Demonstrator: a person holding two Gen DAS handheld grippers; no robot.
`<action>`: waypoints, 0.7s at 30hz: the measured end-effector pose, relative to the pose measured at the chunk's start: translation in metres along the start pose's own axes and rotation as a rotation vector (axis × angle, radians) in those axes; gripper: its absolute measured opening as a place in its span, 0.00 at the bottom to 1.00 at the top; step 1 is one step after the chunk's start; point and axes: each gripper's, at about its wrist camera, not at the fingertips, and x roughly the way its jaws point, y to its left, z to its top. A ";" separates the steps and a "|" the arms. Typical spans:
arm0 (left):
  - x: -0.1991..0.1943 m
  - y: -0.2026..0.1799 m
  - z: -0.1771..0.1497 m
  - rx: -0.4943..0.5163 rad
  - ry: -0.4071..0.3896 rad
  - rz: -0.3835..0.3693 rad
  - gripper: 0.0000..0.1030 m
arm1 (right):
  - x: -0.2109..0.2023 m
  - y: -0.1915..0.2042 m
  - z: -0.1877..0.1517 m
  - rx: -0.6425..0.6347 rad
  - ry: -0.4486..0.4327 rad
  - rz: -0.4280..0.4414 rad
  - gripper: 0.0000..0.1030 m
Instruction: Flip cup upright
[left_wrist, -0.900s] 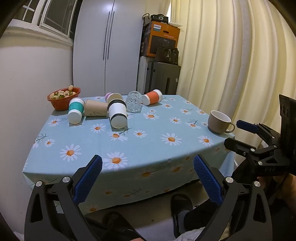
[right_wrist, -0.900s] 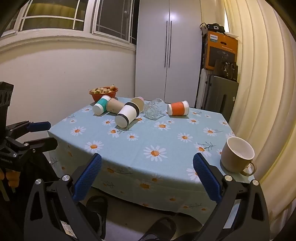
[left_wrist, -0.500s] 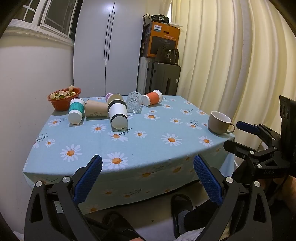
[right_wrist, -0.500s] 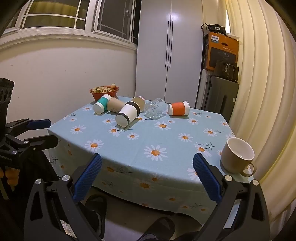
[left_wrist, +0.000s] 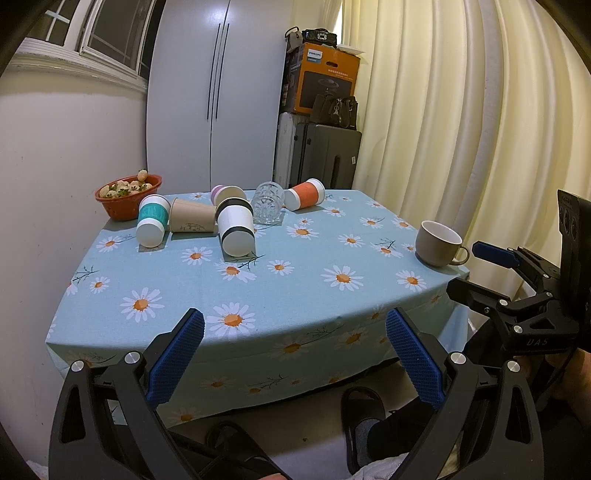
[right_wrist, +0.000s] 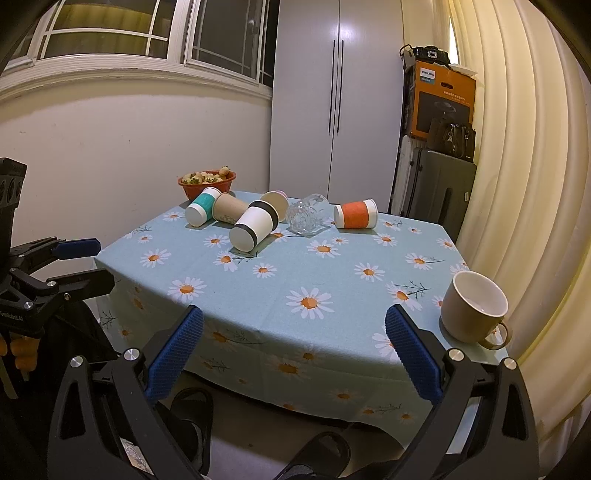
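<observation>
Left hand-held gripper (left_wrist: 294, 332) released, short of the desk (left_wrist: 317, 295); nothing between its pads.
Left wrist view: paper cups lie toppled at the far side, the black-banded white cup (left_wrist: 236, 232) nearest.
Right wrist view: right hand-held gripper (right_wrist: 294, 330) likewise spread and holding nothing; beige mug (right_wrist: 474, 308) upright at the near right corner.

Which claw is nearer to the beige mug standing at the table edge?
Right. The right claw hangs open off the near table edge, with the beige mug just ahead on its right. The left claw, also open, is off the edge further left, farther from the mug.
</observation>
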 end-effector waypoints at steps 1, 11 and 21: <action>0.000 0.000 0.000 0.000 0.000 0.000 0.94 | 0.000 0.000 0.000 0.001 -0.001 0.001 0.95; -0.001 0.000 0.001 -0.001 0.000 0.000 0.94 | 0.001 -0.002 -0.003 0.003 0.003 0.003 0.95; -0.001 0.001 0.001 -0.001 0.000 -0.001 0.94 | 0.001 -0.002 -0.003 0.001 0.006 0.002 0.95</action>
